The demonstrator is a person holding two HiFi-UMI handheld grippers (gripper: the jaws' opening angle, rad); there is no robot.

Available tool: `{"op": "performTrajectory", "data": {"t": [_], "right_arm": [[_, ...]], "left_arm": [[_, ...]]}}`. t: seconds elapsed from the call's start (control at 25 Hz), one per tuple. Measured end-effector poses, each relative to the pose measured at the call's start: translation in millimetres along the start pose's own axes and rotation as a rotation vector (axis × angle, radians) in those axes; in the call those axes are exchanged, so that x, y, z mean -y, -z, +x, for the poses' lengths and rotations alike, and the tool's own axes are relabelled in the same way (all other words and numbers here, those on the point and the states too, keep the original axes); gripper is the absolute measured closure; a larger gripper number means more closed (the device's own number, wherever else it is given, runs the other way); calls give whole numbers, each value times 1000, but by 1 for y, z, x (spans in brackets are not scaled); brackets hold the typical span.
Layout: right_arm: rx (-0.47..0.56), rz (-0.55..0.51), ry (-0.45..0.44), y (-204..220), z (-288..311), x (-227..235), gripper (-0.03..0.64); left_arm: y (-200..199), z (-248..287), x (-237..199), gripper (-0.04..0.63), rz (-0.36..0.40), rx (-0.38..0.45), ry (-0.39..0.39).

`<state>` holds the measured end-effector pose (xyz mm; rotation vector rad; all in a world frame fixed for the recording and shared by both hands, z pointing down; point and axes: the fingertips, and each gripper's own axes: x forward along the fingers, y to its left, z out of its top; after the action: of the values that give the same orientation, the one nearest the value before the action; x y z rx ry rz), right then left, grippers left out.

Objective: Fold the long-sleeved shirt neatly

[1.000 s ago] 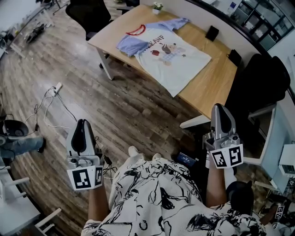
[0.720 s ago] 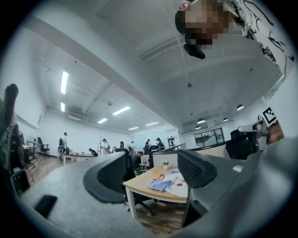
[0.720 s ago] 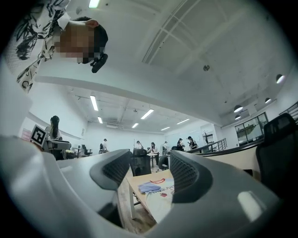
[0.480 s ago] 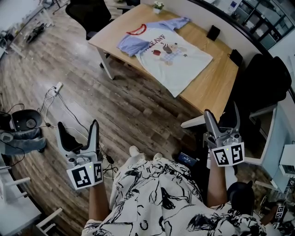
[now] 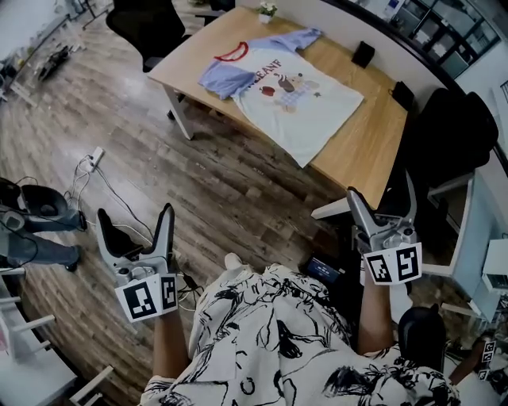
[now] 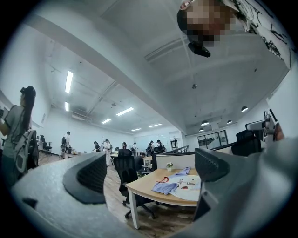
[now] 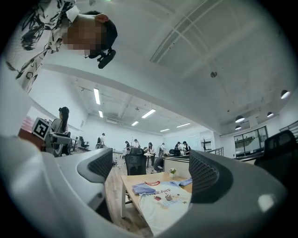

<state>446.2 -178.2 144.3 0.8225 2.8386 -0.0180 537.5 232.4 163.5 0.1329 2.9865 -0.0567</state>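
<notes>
Both grippers' jaws, pressed together a second ago, have just been opening and now stand wide apart; the left one has also drifted slightly leftward.

- Left gripper (image 5: pixel 135 212): lower left of the head view, over the wooden floor (image 5: pixel 230 190). Released, nothing between its jaws.
- Right gripper (image 5: pixel 379 187): lower right, just off the table's near corner. Released, nothing held.
- Shirt (image 5: pixel 282 91): upper centre, spread flat on the table (image 5: pixel 361 151), well apart from both grippers. White body with a printed picture, red collar, pale blue sleeves. One sleeve lies bunched at the left beside the collar, and a hem corner reaches the near table edge. Both gripper views show it far off, in the gap between the jaws.
- Potted plant (image 5: pixel 268 11): small, at the table's far edge beyond the collar.
- Dark flat item (image 5: pixel 363 54): on the tabletop right of the shirt.
- Black chair (image 5: pixel 143 28): upper left, beside the table.
- White cable (image 5: pixel 95 166): on the floor at left.
- Patterned top (image 5: pixel 270 333): the person's, bottom centre.
</notes>
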Motion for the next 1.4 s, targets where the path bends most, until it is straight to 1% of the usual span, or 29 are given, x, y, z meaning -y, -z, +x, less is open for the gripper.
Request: {"op": "performTrajectory", "data": {"t": [0.24,0.44,0.52,0.68,0.8,0.96,1.08,1.2,1.4], "right_arm": [[49,43,62,-7,7,-14,110],[51,47,97,-3,8,-30,111],[37,46,111,1,7,-32,112],[30,57,141,6,13,-27,110],[19,57,150,14,25,-21,112],[13,87,160,30,55,-6,112],[18,93,159,40,88,9,112],[21,105,158,52,127,28,112],[22,147,154,64,198,66,112]], "left_arm": [[-5,10,-26,15,10,22,42],[9,16,-50,15,-14,-8,63],[14,19,-53,15,-14,-18,74],[14,36,-48,15,-20,7,117],[24,53,-46,15,-13,-12,129],[40,83,-50,15,-19,-47,131],[47,112,-53,15,-4,-55,132],[57,150,-56,15,7,-70,135],[65,222,-61,15,-19,-83,107]]}}
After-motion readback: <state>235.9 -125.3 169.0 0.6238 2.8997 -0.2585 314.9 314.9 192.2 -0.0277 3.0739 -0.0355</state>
